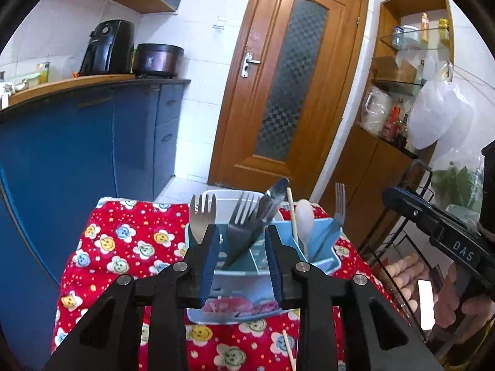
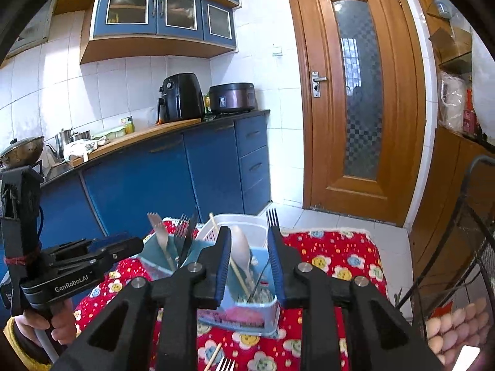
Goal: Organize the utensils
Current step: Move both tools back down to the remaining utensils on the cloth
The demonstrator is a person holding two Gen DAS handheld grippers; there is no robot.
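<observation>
Hovering over the caddy (image 1: 321,256) with both grippers (image 1: 242,259) (image 2: 250,266) released and empty; best reaching next for the loose chopstick (image 2: 213,357), pinching mid-shaft.

Wooden door (image 2: 359,92), black air fryer (image 2: 181,97), dark cooker (image 2: 232,96), blue cabinets (image 2: 198,167), perhaps eggs (image 2: 458,324)

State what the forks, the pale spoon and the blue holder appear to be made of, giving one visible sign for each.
Forks: probably stainless steel; grey, with bright glints.
Pale spoon: likely plastic or ceramic; off-white, no metallic shine, so the look leaves it open.
Blue holder: likely plastic; thin moulded walls in flat, even light blue.
</observation>
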